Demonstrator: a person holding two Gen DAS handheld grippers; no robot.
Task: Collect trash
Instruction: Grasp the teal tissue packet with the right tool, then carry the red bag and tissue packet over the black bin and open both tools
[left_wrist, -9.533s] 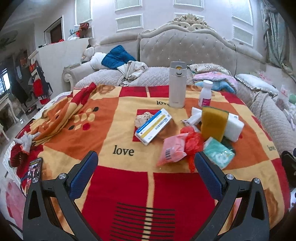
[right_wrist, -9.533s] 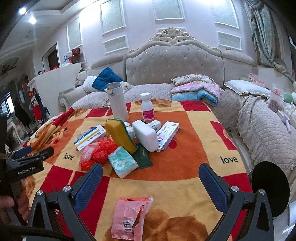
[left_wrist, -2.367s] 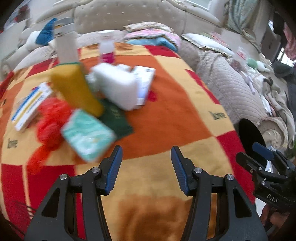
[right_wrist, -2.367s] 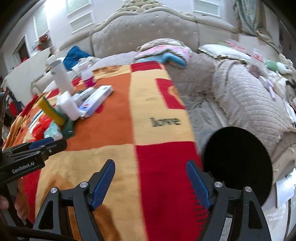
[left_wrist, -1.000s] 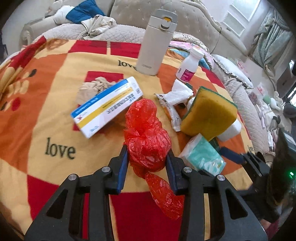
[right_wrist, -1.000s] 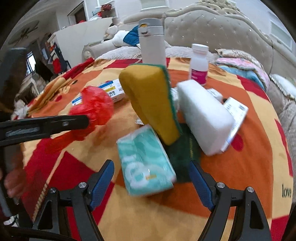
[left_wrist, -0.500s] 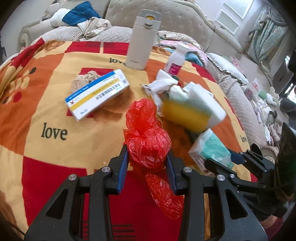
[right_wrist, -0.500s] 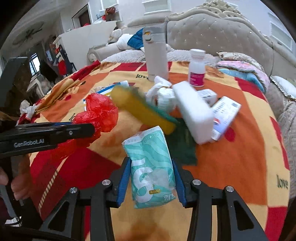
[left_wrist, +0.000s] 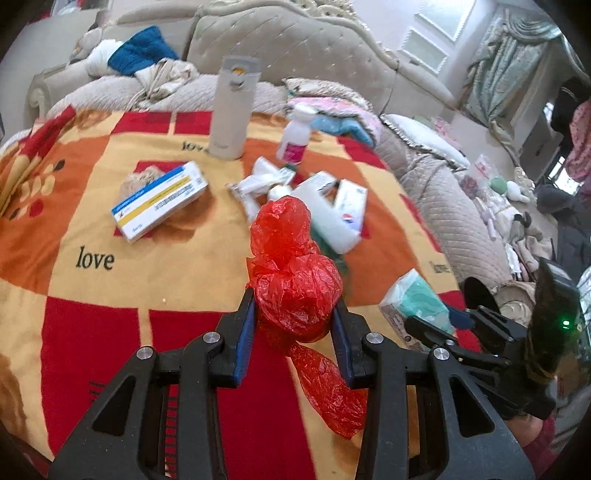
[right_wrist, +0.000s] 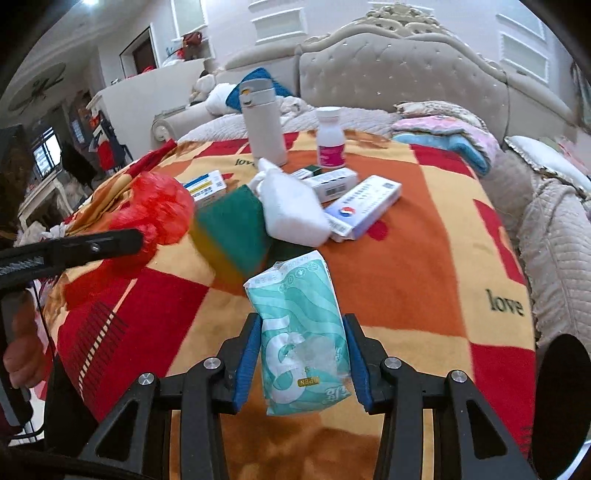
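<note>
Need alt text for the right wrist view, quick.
The right gripper is shut on a teal tissue pack above a red, orange and yellow blanket. Behind it lie a sponge, boxes and a flask; at left, the left gripper holds a red bag.

Each black claw (left_wrist: 293, 325) has blue pads (right_wrist: 247, 363), silver screws and triangular cut-outs.

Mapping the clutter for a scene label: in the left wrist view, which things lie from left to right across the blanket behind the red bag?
Blue-and-yellow box → white flask → pink-labelled bottle → white box with a red-and-blue logo → teal tissue pack.
</note>
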